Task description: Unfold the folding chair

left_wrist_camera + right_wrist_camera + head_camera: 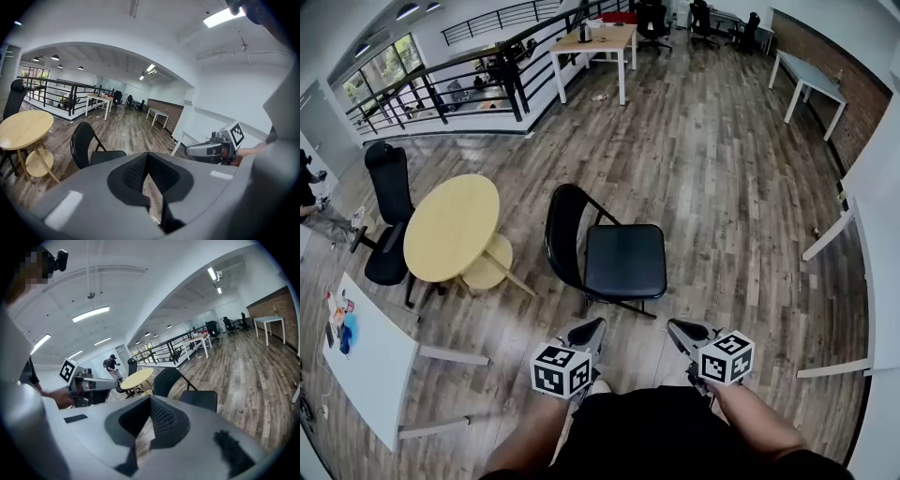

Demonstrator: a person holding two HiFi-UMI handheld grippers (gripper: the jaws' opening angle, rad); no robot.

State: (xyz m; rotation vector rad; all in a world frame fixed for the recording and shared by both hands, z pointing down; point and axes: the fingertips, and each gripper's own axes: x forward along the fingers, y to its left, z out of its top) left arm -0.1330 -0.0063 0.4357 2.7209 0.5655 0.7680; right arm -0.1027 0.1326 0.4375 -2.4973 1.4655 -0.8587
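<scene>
The black folding chair [623,261] stands opened out on the wooden floor, seat flat and backrest to the left; it also shows in the left gripper view [86,143] and the right gripper view [199,398]. My left gripper [593,326] is held close to my body, short of the chair's front edge, jaws shut with nothing in them [148,158]. My right gripper [676,328] sits beside it, also shut and empty [150,403]. Neither touches the chair. Each gripper appears in the other's view, the right gripper [190,150] and the left gripper [115,384].
A round yellow table [450,225] stands left of the chair, with a black office chair [386,220] behind it. A white table [370,361] is at lower left, another white table [862,272] at right. A railing [441,89] and wooden desk [595,42] lie farther off.
</scene>
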